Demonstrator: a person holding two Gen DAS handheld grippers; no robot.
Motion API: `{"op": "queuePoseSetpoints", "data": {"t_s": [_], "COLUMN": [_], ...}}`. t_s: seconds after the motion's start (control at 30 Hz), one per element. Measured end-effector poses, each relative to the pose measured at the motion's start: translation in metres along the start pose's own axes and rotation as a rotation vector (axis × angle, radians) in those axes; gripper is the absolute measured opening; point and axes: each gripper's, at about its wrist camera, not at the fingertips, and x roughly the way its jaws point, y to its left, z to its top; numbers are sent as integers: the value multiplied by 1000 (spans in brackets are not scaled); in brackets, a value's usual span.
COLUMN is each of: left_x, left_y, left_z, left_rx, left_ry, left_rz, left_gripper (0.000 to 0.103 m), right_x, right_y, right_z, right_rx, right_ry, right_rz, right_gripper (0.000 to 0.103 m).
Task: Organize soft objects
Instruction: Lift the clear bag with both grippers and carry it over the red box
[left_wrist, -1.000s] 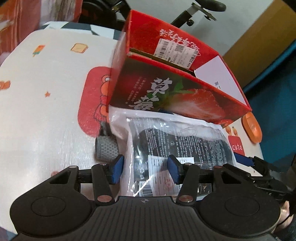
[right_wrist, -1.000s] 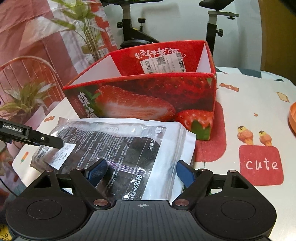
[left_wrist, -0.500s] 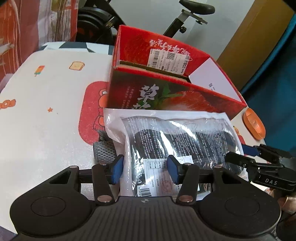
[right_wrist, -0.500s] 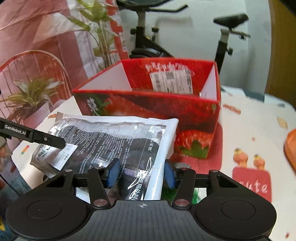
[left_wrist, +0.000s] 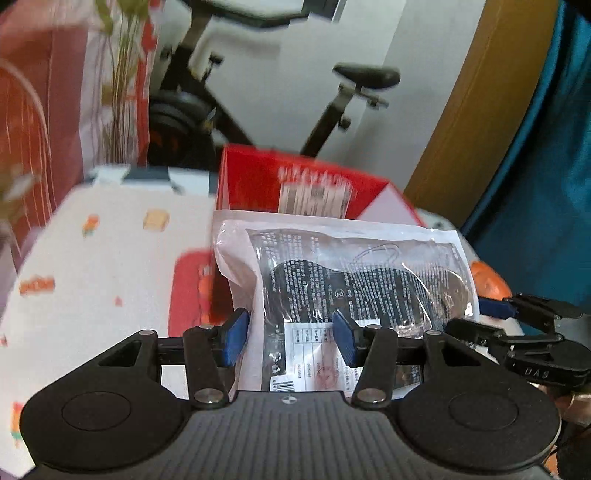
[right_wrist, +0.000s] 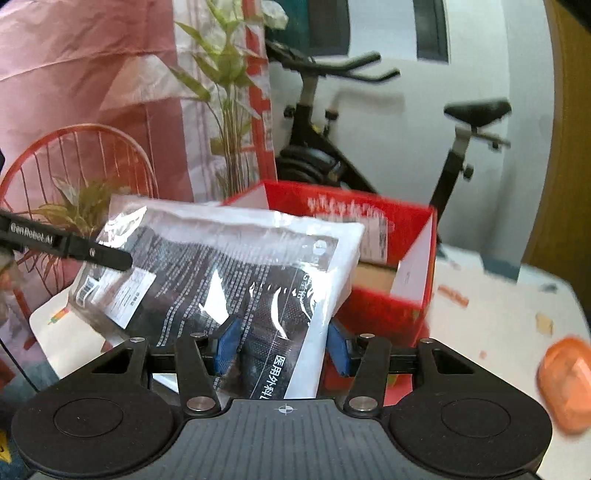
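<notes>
Two hand-held grippers, left (left_wrist: 287, 334) and right (right_wrist: 282, 345), clamped on opposite edges of clear plastic pouch (left_wrist: 354, 280), held clear of tabletop (left_wrist: 103, 266), before open red cardboard box (right_wrist: 399, 240).

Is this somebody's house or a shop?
Most likely a room in a house: an exercise bike stands behind a table with a cartoon-print cloth, and a leafy plant grows beside a pink curtain.

box (left_wrist: 258, 184) lettering blurred, box front hidden behind packet (left_wrist: 362, 280)
</notes>
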Motion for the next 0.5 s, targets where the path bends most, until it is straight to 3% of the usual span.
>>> {"op": "queuePoseSetpoints", "data": {"t_s": [0.3, 0.5], "left_x": [-3, 19], "left_y": [-15, -14], "left_z": [38, 68], "left_rx": [22, -38], "left_ry": [-125, -157], "left_rz": [18, 35], "left_gripper": [53, 53], "right_x": [-11, 8], "right_y": [-10, -28], "right_z": [44, 75], "right_rx": [-60, -71], "right_ry": [-99, -125], "right_rz": [-29, -76], "right_gripper": [47, 39]}}
